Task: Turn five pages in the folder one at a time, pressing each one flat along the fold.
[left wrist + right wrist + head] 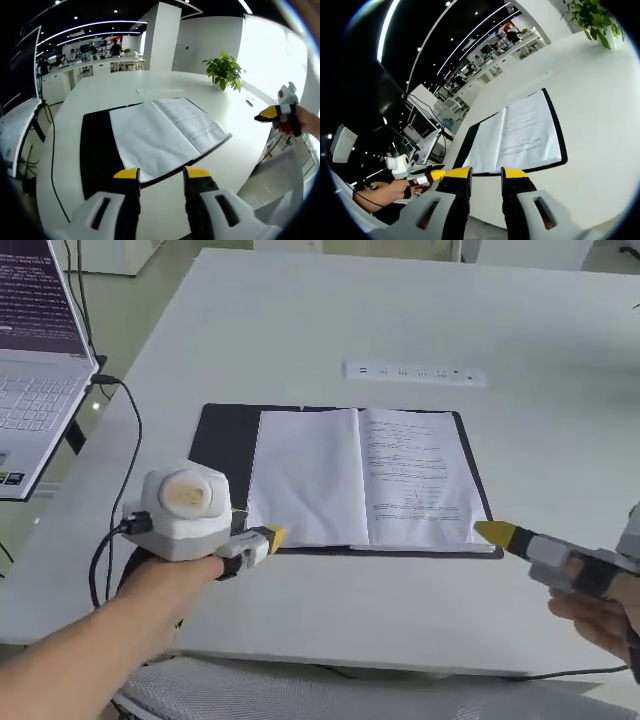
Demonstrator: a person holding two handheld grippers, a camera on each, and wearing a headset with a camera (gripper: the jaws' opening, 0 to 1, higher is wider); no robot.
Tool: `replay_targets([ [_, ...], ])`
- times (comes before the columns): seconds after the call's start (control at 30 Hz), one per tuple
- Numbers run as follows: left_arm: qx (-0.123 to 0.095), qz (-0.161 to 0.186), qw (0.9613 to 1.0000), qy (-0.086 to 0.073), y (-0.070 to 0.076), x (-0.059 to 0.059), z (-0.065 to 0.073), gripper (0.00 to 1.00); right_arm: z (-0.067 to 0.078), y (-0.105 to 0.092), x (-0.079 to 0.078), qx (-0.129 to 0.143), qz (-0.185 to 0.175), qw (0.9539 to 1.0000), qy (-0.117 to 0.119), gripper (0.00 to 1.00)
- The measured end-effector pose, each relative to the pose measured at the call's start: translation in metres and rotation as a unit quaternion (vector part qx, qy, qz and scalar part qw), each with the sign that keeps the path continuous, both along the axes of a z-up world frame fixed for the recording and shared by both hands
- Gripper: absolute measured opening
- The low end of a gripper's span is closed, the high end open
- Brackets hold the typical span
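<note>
**Both grippers poised at the folder's near edge, no page in hand**

The folder point(225, 440) lies open and flat on the white desk point(330, 610), its black cover showing at the left and along the near edge. A blank page point(305, 475) lies left of the fold point(358, 475) and a printed page point(415, 475) lies right of it. Both look settled, with nothing lifted or curling.

We judge that we are between turns, or at the start of one. How many of the five pages are done we cannot tell.

The left gripper point(262, 540) hovers just off the folder's near left corner. In its own view the jaws stand apart with a clear gap, hold nothing and touch nothing.

The right gripper point(497, 533) sits with its yellow tips just beside the near right corner of the printed page. Its jaws are parted a little less and are empty too. We cannot tell whether the tips touch the paper edge or stop just short of it.

The next move, as we read it, belongs to the right gripper. It should catch only the top sheet at that corner, lift it and carry it over the fold to the left. A press along the fold would then flatten it, with the left gripper well placed to steady the blank side.

The risk we see is pinching two sheets at once.
</note>
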State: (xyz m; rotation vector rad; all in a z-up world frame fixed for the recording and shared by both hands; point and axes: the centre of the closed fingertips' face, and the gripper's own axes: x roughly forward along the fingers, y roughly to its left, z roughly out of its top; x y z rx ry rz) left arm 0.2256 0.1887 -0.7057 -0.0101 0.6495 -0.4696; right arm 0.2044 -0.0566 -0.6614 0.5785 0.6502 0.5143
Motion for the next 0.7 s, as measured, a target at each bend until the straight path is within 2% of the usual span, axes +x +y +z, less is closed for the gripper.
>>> replay_targets([
  [0.1,-0.012,-0.006,0.9999,-0.007,-0.001,-0.008,0.018,0.36,0.01,-0.017,0.003,-0.012,-0.037,0.9992,-0.014,0.29],
  [0.17,-0.012,-0.008,0.9999,-0.009,0.0,-0.013,0.028,0.39,0.017,-0.028,0.005,-0.015,-0.061,0.9976,-0.027,0.32],
  [0.27,-0.005,-0.007,0.9999,-0.005,0.006,-0.021,0.04,0.44,0.019,-0.041,0.001,-0.017,-0.094,0.9952,-0.024,0.35],
  [0.37,-0.004,-0.004,1.0,0.005,0.012,-0.028,0.048,0.48,0.021,-0.046,-0.004,-0.026,-0.102,0.9941,-0.028,0.37],
  [0.47,-0.008,-0.001,1.0,0.005,0.016,-0.032,0.056,0.49,0.021,-0.048,-0.01,-0.049,-0.096,0.9938,-0.028,0.38],
  [0.7,-0.003,0.007,1.0,-0.005,0.028,-0.038,0.071,0.52,0.025,-0.051,-0.022,-0.087,-0.081,0.9922,-0.038,0.4],
])
